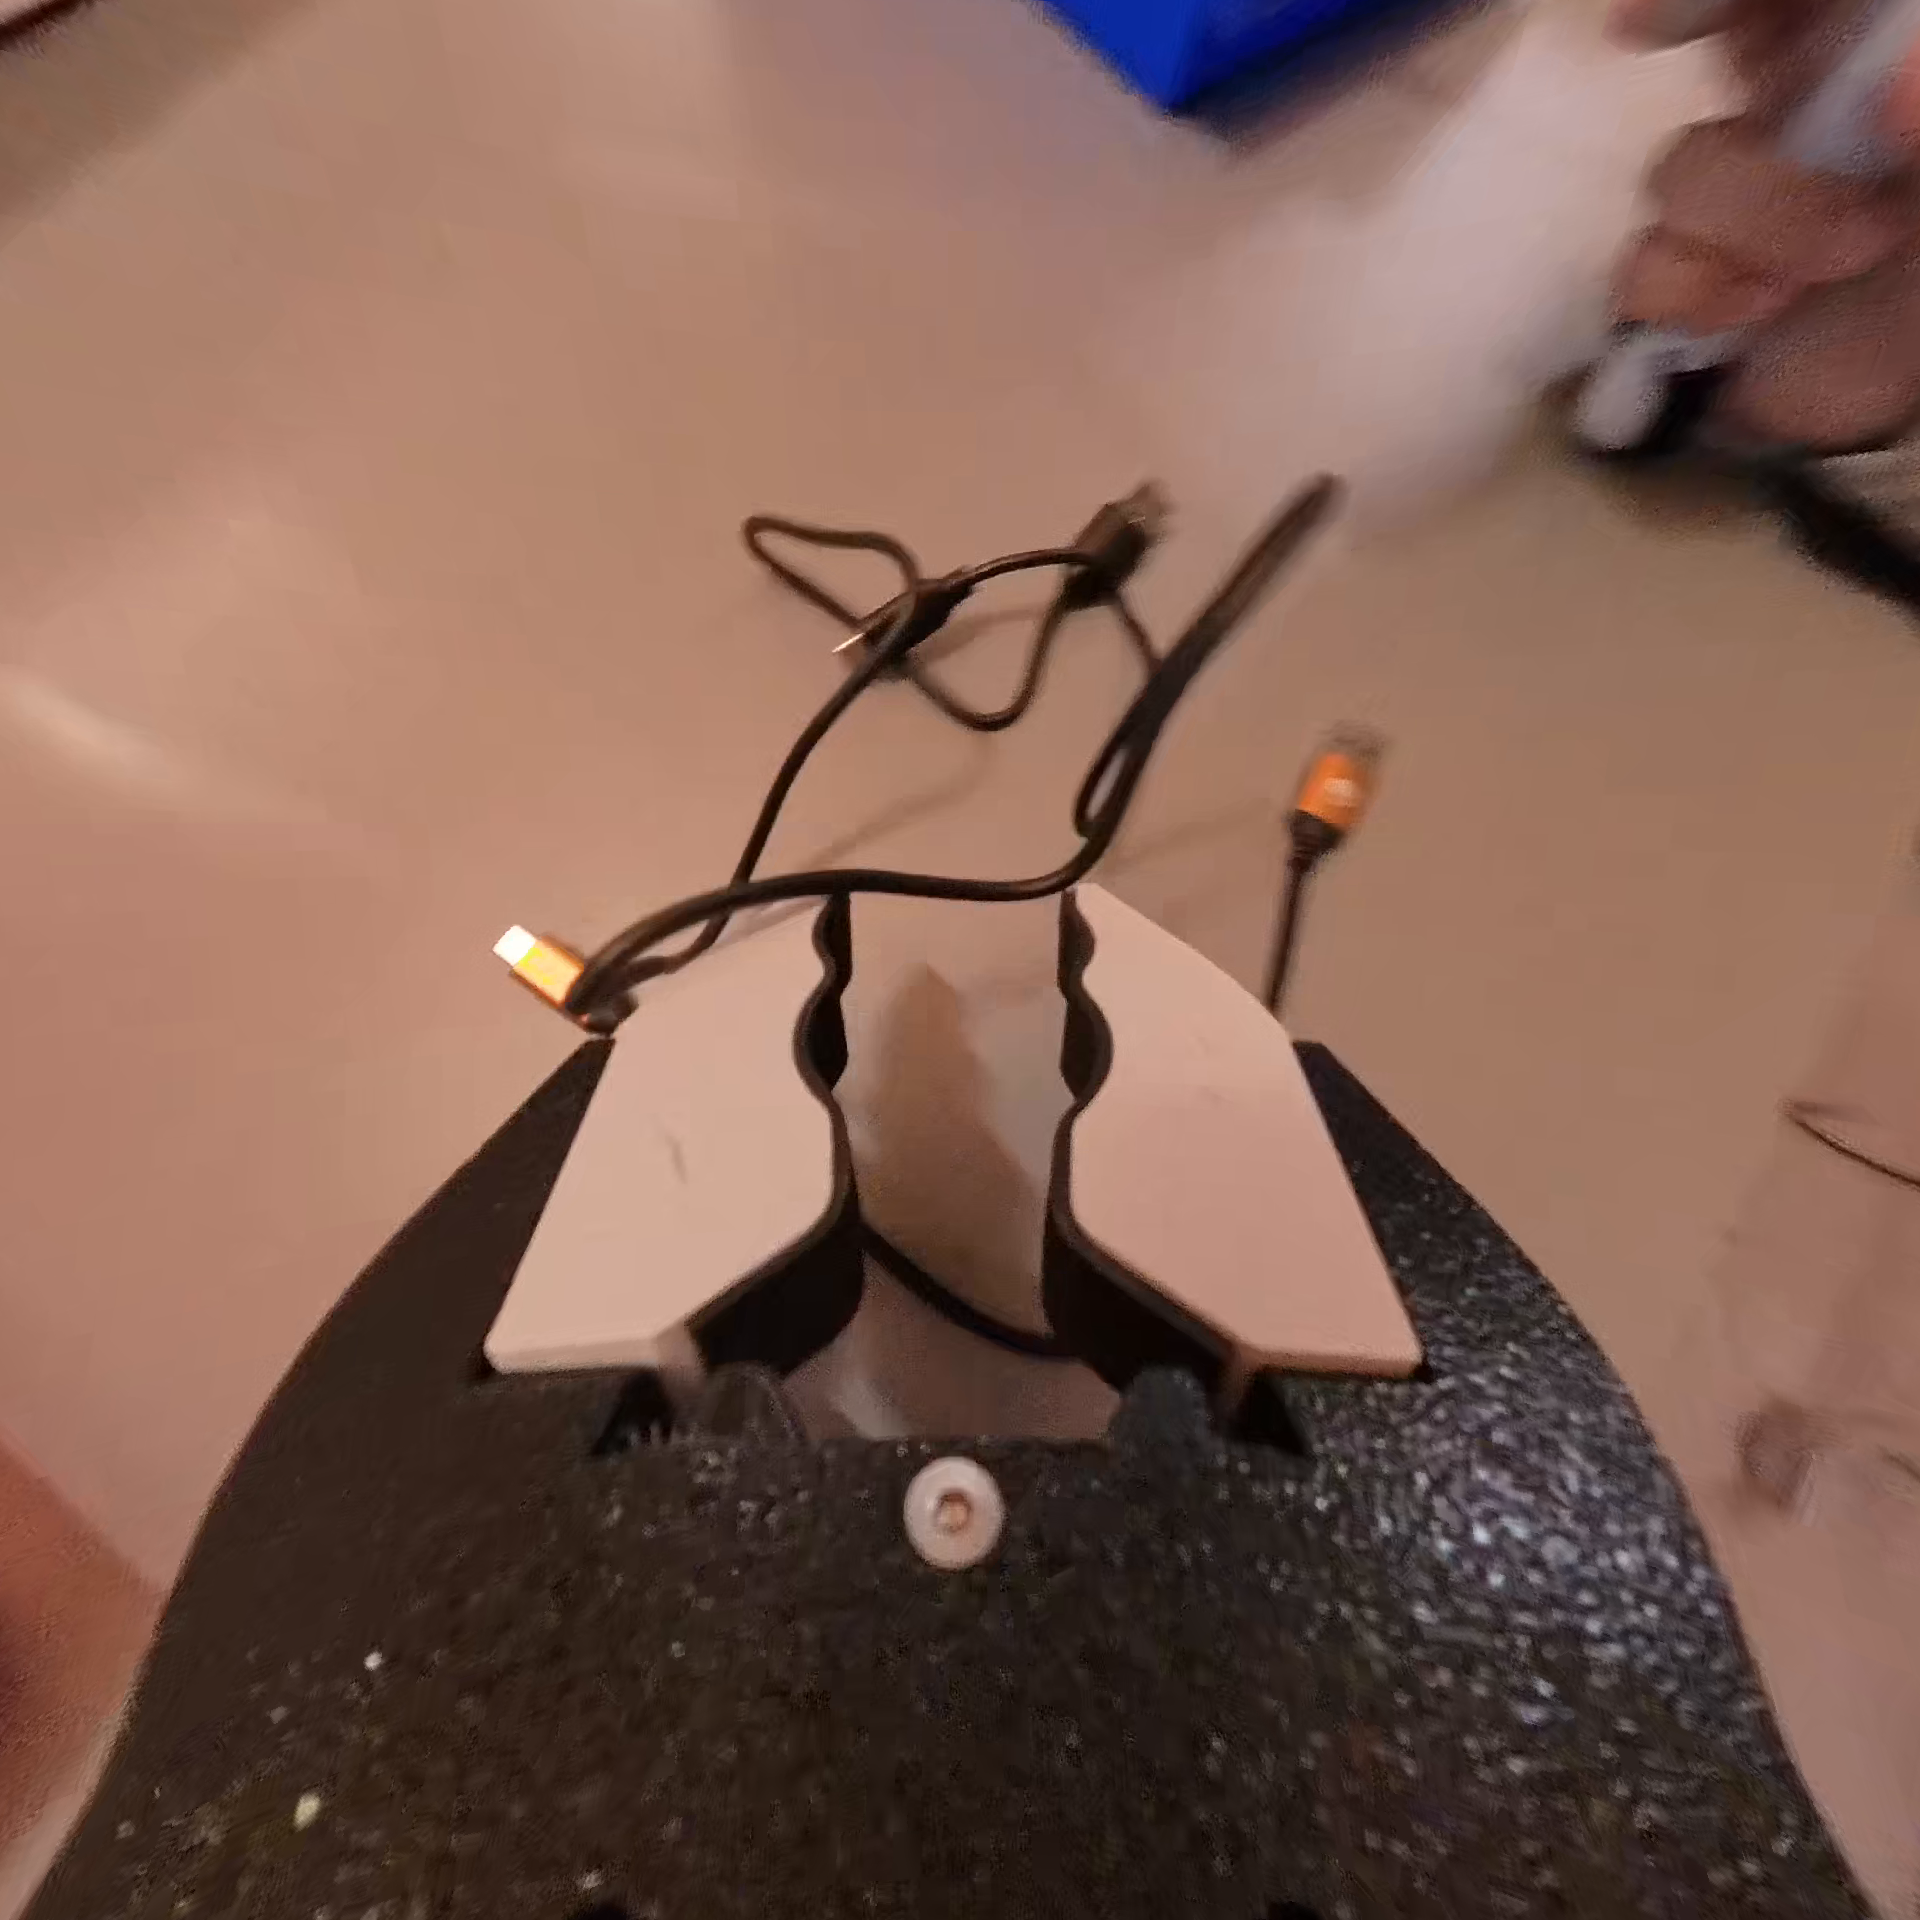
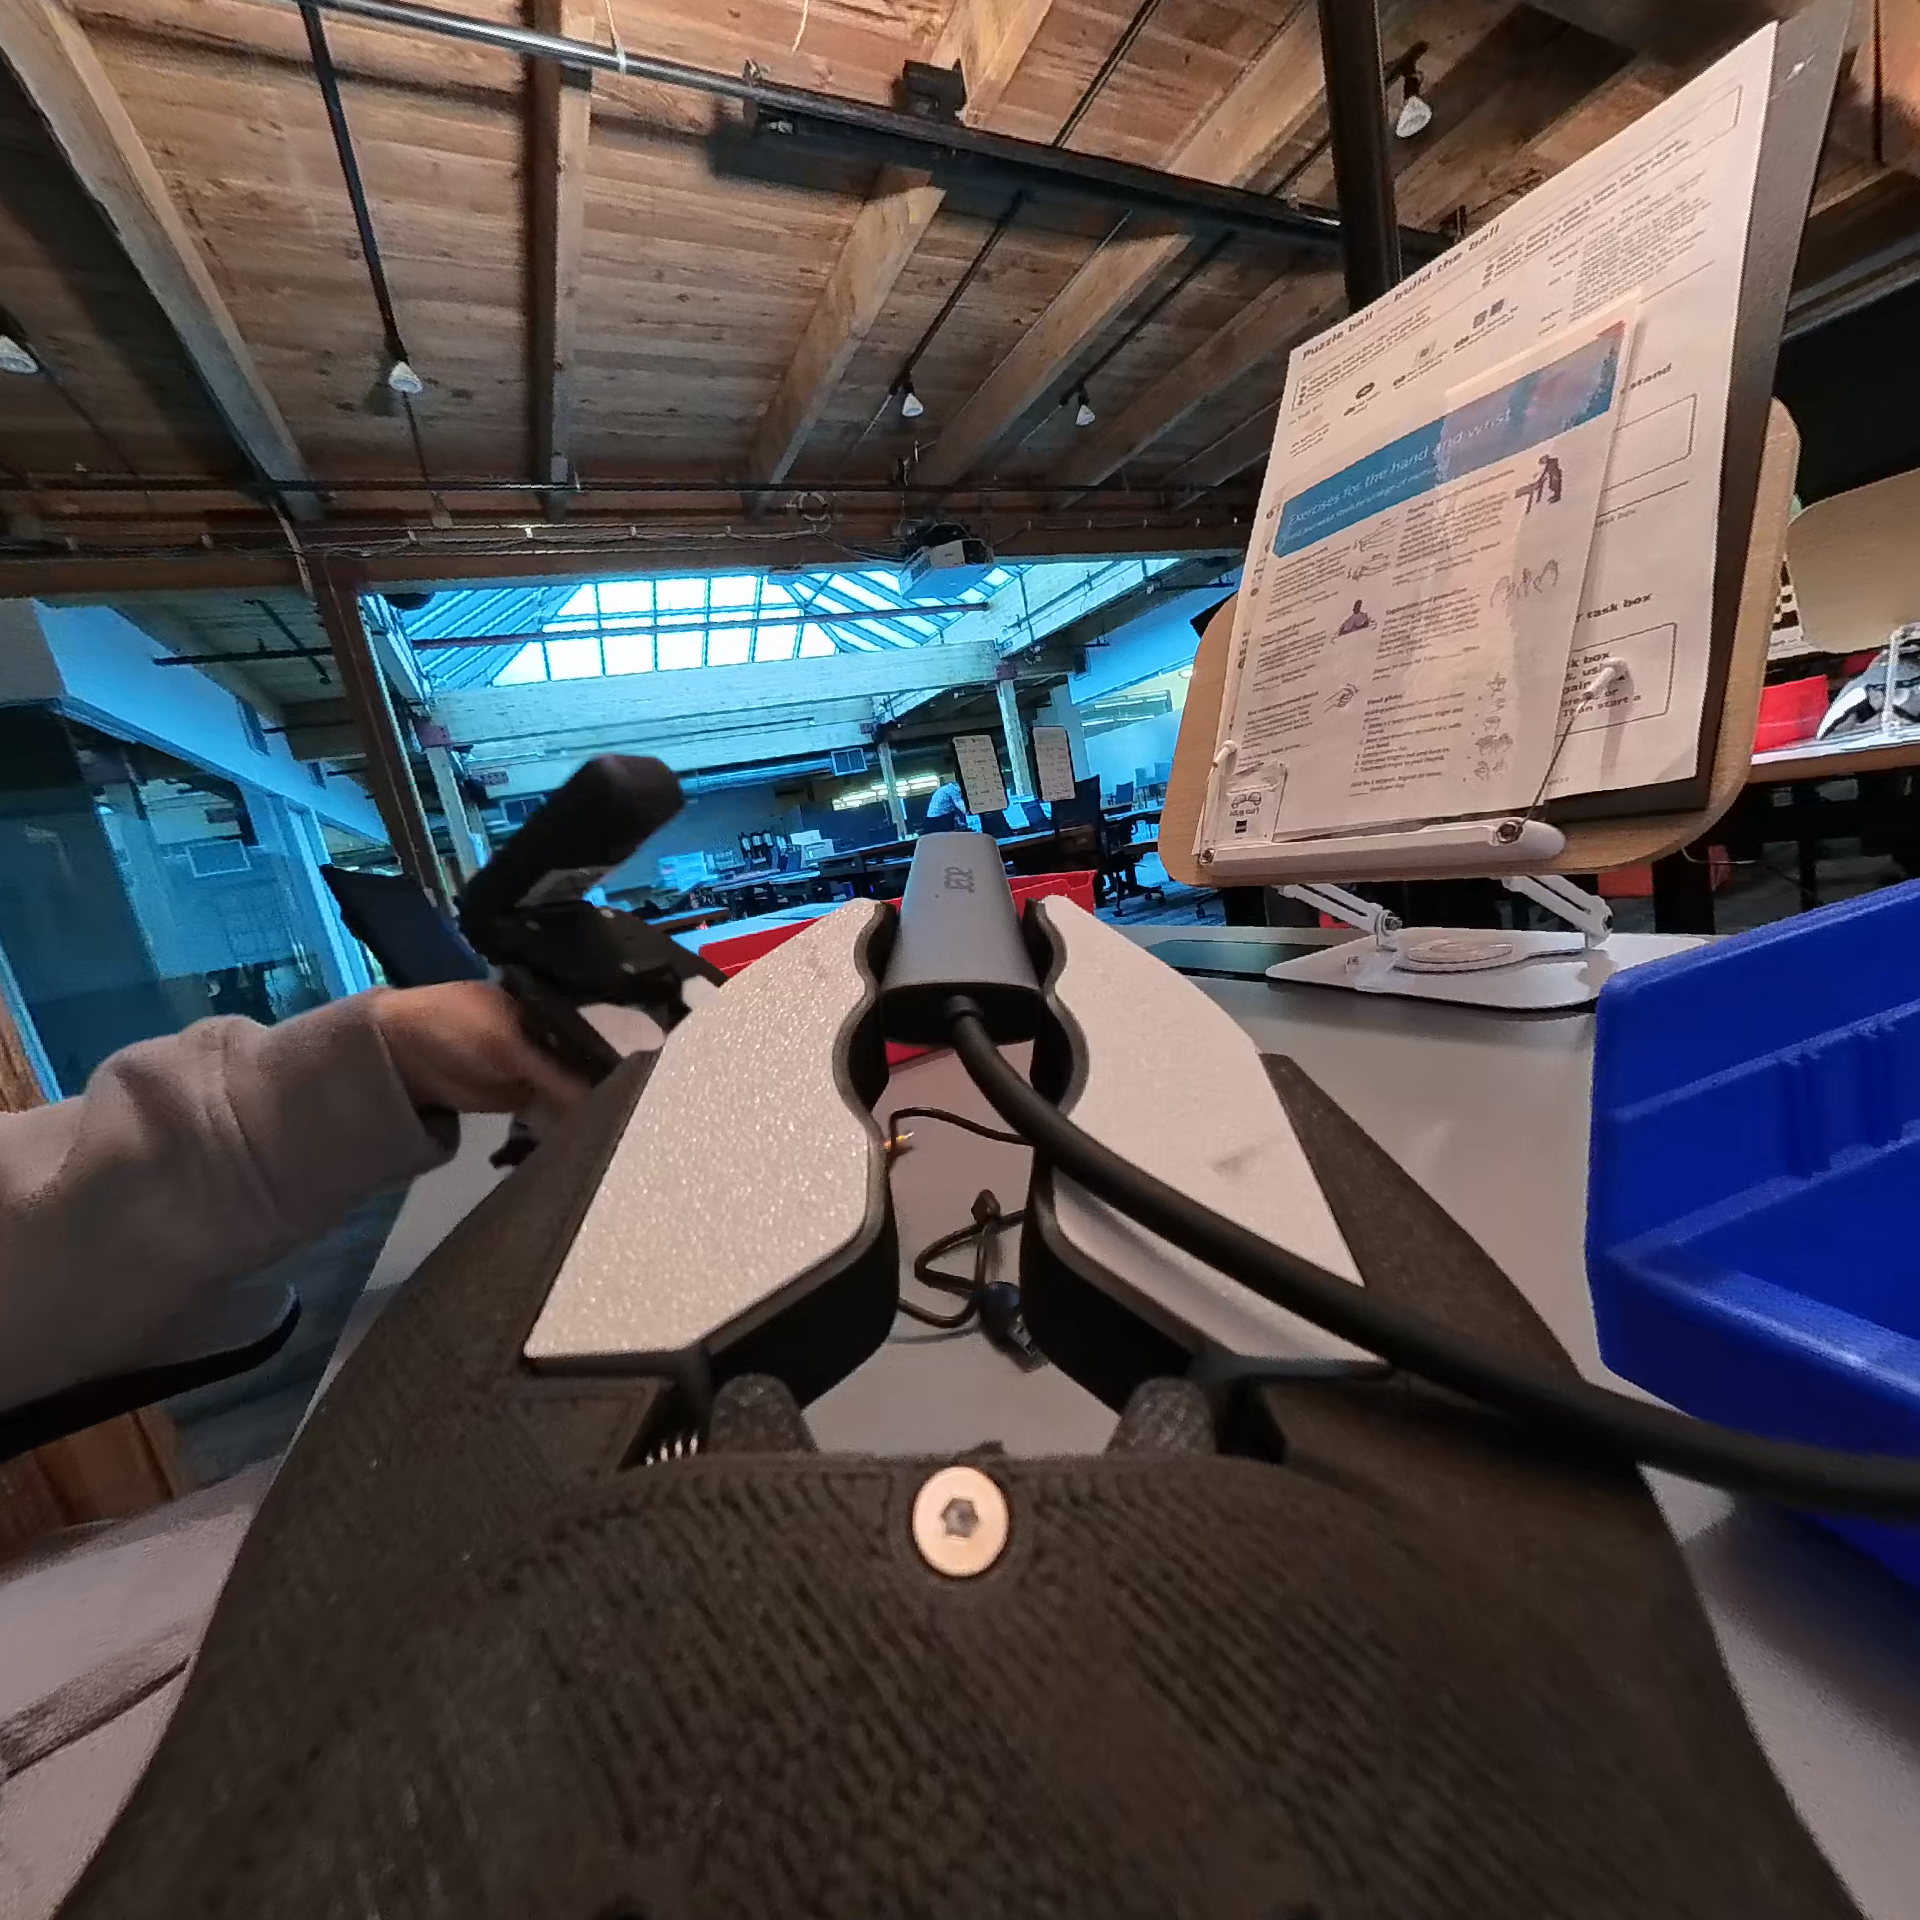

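Note:
My left gripper (image 1: 951,920) is open and empty, just above the beige table (image 1: 416,520). A black cable (image 1: 914,888) runs across right in front of its fingertips; its small orange plug (image 1: 535,961) lies by the left finger. A larger orange plug (image 1: 1335,790) lies to the right, and a thin black cable (image 1: 935,623) lies tangled farther off. My right gripper (image 2: 956,920) is shut on a dark grey hub (image 2: 956,935) and holds it in the air, its thick black cord (image 2: 1247,1247) trailing right. The left gripper (image 2: 582,904), held by a hand, shows at the left.
A blue bin (image 2: 1766,1143) stands close at the right; it also shows in the left wrist view (image 1: 1195,42). A document stand (image 2: 1475,582) with printed sheets stands behind it. A blurred hand and the right gripper (image 1: 1714,208) are at the top right. Tip to tip, the grippers are about 20 cm apart. The larger orange plug (image 1: 1335,790) is about 9 cm from my left fingertips and 20 cm from my right.

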The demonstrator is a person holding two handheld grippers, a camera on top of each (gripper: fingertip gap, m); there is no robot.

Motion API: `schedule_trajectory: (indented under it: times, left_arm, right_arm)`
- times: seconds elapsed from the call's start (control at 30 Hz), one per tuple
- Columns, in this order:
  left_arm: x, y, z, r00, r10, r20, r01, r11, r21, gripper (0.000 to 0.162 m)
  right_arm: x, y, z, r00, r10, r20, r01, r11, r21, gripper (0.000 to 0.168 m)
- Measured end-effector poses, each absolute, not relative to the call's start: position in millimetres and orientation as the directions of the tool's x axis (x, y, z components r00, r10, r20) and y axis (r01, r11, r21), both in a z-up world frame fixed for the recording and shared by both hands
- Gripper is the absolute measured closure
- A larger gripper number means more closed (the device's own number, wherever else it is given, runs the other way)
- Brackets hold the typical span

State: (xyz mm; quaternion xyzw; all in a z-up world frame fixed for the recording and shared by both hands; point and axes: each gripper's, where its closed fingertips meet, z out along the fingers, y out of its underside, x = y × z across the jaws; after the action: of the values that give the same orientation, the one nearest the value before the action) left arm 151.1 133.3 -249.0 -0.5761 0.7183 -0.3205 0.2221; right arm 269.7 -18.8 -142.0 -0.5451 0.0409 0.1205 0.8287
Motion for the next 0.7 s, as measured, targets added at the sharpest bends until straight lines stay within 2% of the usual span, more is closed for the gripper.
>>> schedule_trajectory:
  times: [0.07,0.1,0.17,0.27,0.33,0.4,0.43,0.53,0.63,0.7]
  left_arm:
    - [132.3,125.2,-236.6,-0.336,-0.937,0.100,-0.689,0.172,-0.705,0.126]
    - [116.0,127.5,-239.2,-0.355,-0.926,0.131,-0.741,0.193,-0.643,0.127]
    - [87.3,151.7,-247.6,-0.300,-0.948,0.110,-0.847,0.211,-0.488,0.138]
    - [57.1,171.7,-248.2,-0.265,-0.959,0.103,-0.900,0.208,-0.382,0.139]
    - [71.7,192.9,-243.1,-0.096,-0.993,0.068,-0.897,0.056,-0.437,0.133]
    - [99.4,209.9,-239.8,0.108,-0.987,0.117,-0.843,-0.154,-0.516,0.127]
    - [109.2,214.9,-242.8,0.164,-0.977,0.133,-0.828,-0.210,-0.520,0.125]
    - [131.6,230.0,-258.5,0.239,-0.970,0.044,-0.834,-0.228,-0.502,0.124]
    - [151.5,217.0,-269.8,0.272,-0.955,0.114,-0.835,-0.294,-0.465,0.126]
    - [158.0,214.3,-276.4,0.283,-0.955,0.083,-0.843,-0.289,-0.454,0.129]
  right_arm:
    - [270.0,-18.9,-141.9,0.966,0.159,-0.202,-0.249,0.378,-0.892,0.144]
    - [270.1,-18.9,-141.9,0.966,0.161,-0.204,-0.252,0.377,-0.891,0.145]
    - [270.3,-18.5,-142.2,0.965,0.162,-0.207,-0.254,0.374,-0.892,0.144]
    - [269.8,-17.7,-142.5,0.965,0.164,-0.206,-0.254,0.369,-0.894,0.144]
    - [269.9,-17.6,-142.6,0.965,0.163,-0.207,-0.254,0.368,-0.894,0.145]
    - [270.3,-17.5,-142.7,0.964,0.165,-0.209,-0.257,0.367,-0.894,0.145]
    - [270.4,-17.6,-142.7,0.964,0.165,-0.211,-0.258,0.367,-0.894,0.145]
    - [270.6,-18.4,-142.3,0.965,0.158,-0.207,-0.253,0.374,-0.892,0.144]
    - [269.7,-18.9,-142.0,0.968,0.154,-0.199,-0.244,0.377,-0.893,0.144]
    - [269.7,-18.6,-142.1,0.967,0.156,-0.199,-0.245,0.375,-0.894,0.144]
